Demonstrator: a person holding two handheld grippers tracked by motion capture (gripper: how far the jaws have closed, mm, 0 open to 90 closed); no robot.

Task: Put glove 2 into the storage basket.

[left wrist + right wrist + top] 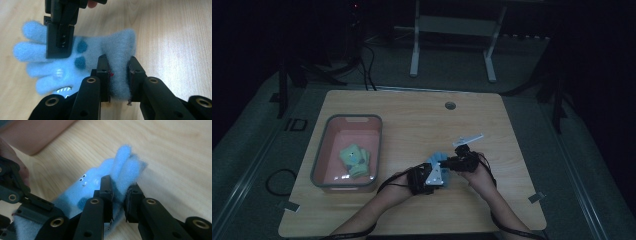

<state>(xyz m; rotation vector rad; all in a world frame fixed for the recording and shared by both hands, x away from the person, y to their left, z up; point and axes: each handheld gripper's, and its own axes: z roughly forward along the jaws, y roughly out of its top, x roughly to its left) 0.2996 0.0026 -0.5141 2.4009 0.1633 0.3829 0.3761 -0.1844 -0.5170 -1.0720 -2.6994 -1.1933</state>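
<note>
A fluffy light-blue glove (62,65) with dark-blue spots and small printed eyes hangs between both grippers just above the wooden table (412,115). My left gripper (117,60) is shut on its cuff end, the fabric pinched between the pads. My right gripper (121,185) is shut on the glove's finger end (122,162). In the high view the glove (438,159) sits between the left gripper (432,175) and the right gripper (458,162), near the table's front middle. The right gripper (60,37) also shows in the left gripper view, clamped over the glove's fingers.
A pink bin with a grey rim (319,150) stands at the left of the table and holds green gloves (354,157). A small white strip (468,139) lies just beyond the grippers. A round grommet (450,105) sits near the far edge.
</note>
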